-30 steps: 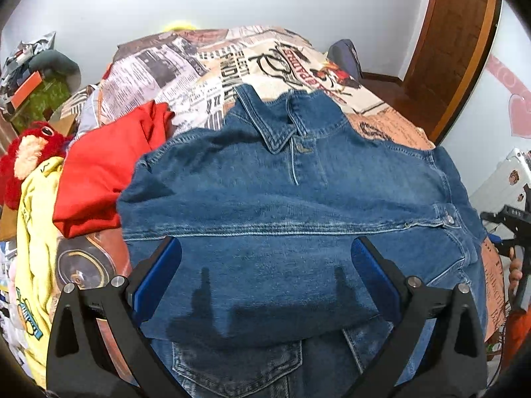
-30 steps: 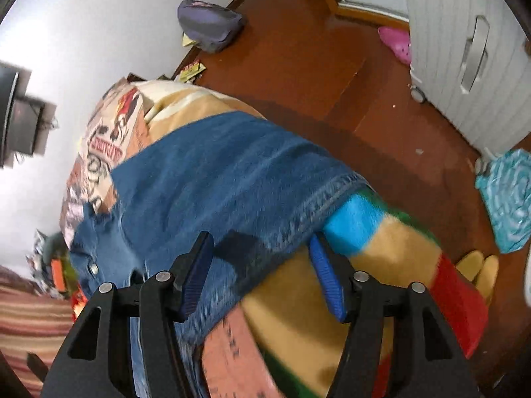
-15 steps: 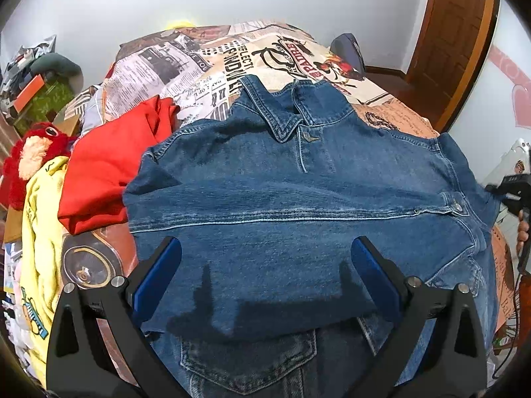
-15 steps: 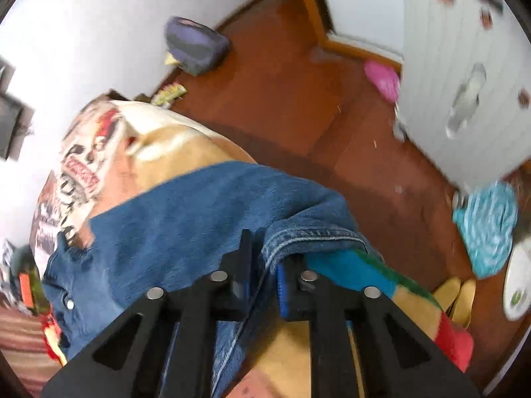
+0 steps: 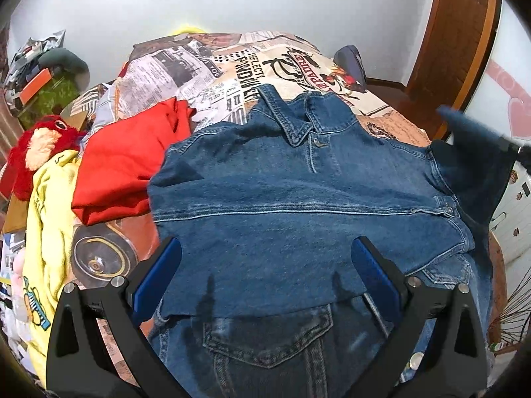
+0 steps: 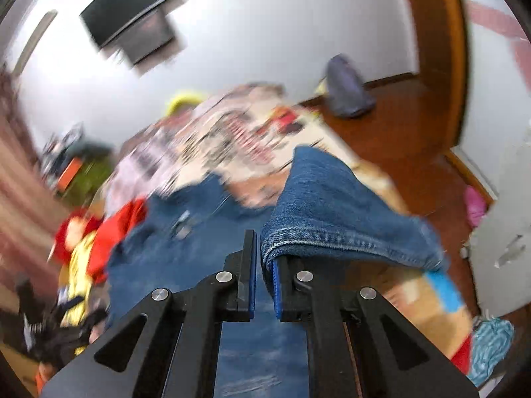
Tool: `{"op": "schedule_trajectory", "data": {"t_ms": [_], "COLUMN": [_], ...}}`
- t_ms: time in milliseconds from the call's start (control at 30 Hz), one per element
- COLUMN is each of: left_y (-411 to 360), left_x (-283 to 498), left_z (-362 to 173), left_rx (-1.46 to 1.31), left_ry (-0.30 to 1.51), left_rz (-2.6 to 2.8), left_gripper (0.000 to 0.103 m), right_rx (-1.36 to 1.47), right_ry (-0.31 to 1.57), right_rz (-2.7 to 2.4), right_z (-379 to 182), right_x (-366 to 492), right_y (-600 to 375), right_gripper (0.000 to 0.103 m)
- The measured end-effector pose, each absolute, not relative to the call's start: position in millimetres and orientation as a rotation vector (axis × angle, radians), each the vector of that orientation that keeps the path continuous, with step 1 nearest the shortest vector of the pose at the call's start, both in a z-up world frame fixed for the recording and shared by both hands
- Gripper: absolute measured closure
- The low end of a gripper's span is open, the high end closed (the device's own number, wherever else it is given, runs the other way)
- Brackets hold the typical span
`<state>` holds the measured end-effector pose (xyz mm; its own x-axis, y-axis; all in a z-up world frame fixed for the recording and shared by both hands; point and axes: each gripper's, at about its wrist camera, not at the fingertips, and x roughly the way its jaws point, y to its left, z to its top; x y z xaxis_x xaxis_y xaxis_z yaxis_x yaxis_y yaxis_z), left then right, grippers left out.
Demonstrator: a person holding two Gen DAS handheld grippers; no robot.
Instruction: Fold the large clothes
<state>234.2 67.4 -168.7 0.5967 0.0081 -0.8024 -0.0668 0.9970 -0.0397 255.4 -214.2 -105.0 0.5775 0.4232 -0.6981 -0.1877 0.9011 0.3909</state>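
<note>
A blue denim jacket point(image 5: 298, 195) lies spread on the bed, collar toward the far wall, one sleeve folded across its body. My left gripper point(image 5: 265, 265) is open and empty, hovering over the jacket's lower part. My right gripper point(image 6: 264, 265) is shut on the cuff of the other denim sleeve point(image 6: 332, 212) and holds it lifted above the bed; the view is motion-blurred. In the left wrist view that raised sleeve point(image 5: 471, 152) shows at the right edge of the jacket.
A red garment point(image 5: 129, 162) and a yellow garment point(image 5: 46, 229) lie left of the jacket, with a red plush toy point(image 5: 36, 146) beyond. The printed bedspread point(image 5: 219, 76) covers the bed. Wooden floor point(image 6: 405, 122), a purple bag point(image 6: 345, 89) and a door lie to the right.
My right gripper closed on the sleeve cuff at the bed's right edge and has lifted and swung it up toward the jacket. The left gripper stayed open, barely moving.
</note>
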Motion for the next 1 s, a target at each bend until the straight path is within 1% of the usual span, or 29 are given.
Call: {"op": "schedule_trajectory", "data": {"t_ms": [100,233,333,367,433,500,567,700,1000], "left_y": [72.6,76.1,77.0,77.8,78.3,77.3,75.3,69.5,67.1], "left_x": [229.2,225.5,224.4,224.6,225.2,226.9,228.7,232.0,238.3], "left_z": [-168.2,-169.3,-170.4,-170.9,-171.6,-172.9,-174.7,-177.6,-183.6], "left_rx": [-0.082,-0.082,-0.08,-0.083,-0.089,-0.091,-0.09,-0.085,-0.072], "left_ry": [0.929,0.934,0.935,0.936,0.936,0.94,0.943,0.948,0.963], "left_rz": [0.049,0.053,0.056,0.055,0.054,0.051,0.047,0.035,0.027], "left_gripper": [0.0,0.0,0.0,0.0,0.0,0.0,0.0,0.0,0.0], "right_rx": [0.266,0.25,0.242,0.249,0.279,0.323,0.359,0.505,0.817], "right_ry": [0.987,1.139,1.186,1.187,1.171,1.13,1.09,1.087,1.137], "right_rz": [0.4,0.431,0.43,0.432,0.406,0.361,0.318,0.242,0.077], "right_z": [-134.5,-172.2,-177.4,-176.4,-169.5,-160.8,-156.6,-165.5,-223.8], "right_x": [254.5,248.4,243.9,240.0,237.4,236.4,236.8,249.8,285.1], "right_y": [-194.9,-179.5,-175.5,-180.1,-195.2,-211.2,-223.0,-258.2,-305.4], "right_gripper": [0.092,0.092,0.092,0.09,0.08,0.054,0.048,0.047,0.047]}}
